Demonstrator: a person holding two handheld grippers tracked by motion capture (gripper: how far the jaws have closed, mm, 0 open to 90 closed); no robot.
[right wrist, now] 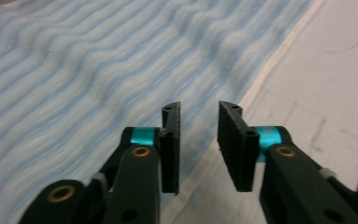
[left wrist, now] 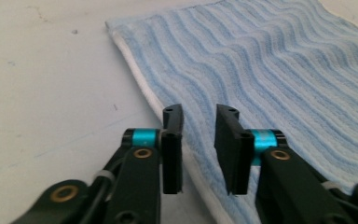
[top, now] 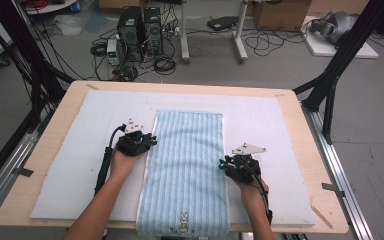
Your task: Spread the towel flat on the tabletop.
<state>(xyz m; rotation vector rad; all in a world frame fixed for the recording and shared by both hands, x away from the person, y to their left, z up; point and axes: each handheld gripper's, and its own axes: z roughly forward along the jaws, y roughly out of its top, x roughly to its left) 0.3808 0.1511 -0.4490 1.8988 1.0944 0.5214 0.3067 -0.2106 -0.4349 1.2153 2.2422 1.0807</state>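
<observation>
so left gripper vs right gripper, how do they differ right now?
The left gripper sits farther up the blue striped towel's left edge; the right gripper sits lower, at its right edge. The left gripper view is sharp with its jaws over the white hem; the right gripper view is motion-blurred. Both: jaws narrowly apart, nothing pinched.

I count 1 blue striped towel (top: 186,170) btwn my 2 grippers, left gripper (top: 139,137) & right gripper (top: 233,164); 1 white mat (top: 80,165) under them, 1 table (top: 50,150), 2 PC towers (top: 140,27) beyond.
</observation>
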